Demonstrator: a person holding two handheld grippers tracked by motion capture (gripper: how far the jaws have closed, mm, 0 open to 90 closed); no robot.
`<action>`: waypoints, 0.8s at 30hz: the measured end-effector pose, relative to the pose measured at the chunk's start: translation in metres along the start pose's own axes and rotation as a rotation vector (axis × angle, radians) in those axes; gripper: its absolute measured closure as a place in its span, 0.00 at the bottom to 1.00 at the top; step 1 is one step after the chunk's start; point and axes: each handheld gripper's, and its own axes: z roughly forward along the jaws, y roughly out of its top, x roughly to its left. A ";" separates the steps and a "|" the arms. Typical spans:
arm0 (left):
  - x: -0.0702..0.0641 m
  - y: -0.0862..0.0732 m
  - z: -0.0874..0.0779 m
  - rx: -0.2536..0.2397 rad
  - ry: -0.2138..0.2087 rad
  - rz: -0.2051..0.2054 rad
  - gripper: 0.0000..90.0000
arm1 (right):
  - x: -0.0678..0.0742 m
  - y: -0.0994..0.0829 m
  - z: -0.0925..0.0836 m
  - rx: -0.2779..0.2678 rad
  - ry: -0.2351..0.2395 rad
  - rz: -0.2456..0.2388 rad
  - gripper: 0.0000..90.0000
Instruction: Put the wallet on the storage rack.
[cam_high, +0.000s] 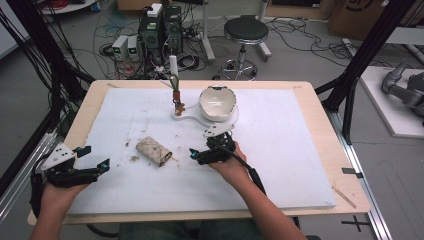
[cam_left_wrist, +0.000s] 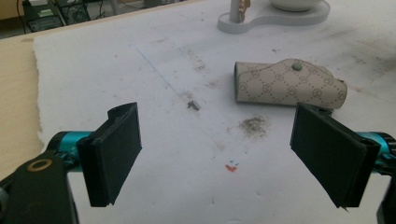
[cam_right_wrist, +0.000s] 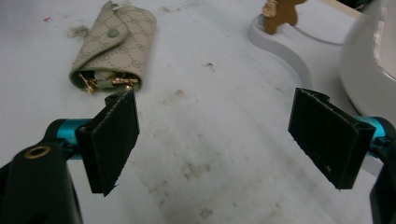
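A beige patterned key pouch (cam_high: 154, 151) lies snapped shut on the white foam board (cam_high: 280, 150), left of centre. Gold keys (cam_right_wrist: 107, 83) show at its open end. My left gripper (cam_high: 95, 158) is open near the board's front left corner, with the pouch (cam_left_wrist: 289, 84) ahead and to the right of its jaws. My right gripper (cam_high: 197, 154) is open just right of the pouch (cam_right_wrist: 116, 46), nothing between its jaws. Behind stands a white bowl (cam_high: 217, 102) on a white stand base (cam_high: 192, 117), whose post carries a small brown figure (cam_high: 178, 105).
Dirt specks and a small red mark (cam_left_wrist: 229, 167) dot the board. The wooden table edge (cam_high: 75, 125) frames it. Beyond the table are a stool (cam_high: 245, 32), computer boxes (cam_high: 159, 31) and floor cables. Black frame poles (cam_high: 365, 55) rise at the right.
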 end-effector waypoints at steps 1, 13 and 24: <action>0.000 0.000 0.000 0.000 0.000 0.000 0.18 | 0.002 0.002 0.003 -0.002 0.005 -0.001 0.18; -0.002 0.001 -0.003 -0.017 -0.002 -0.001 0.18 | 0.023 0.018 0.034 0.001 0.055 -0.017 0.18; -0.003 0.001 0.000 -0.018 -0.010 -0.004 0.18 | 0.049 0.027 0.069 0.032 0.124 -0.025 0.18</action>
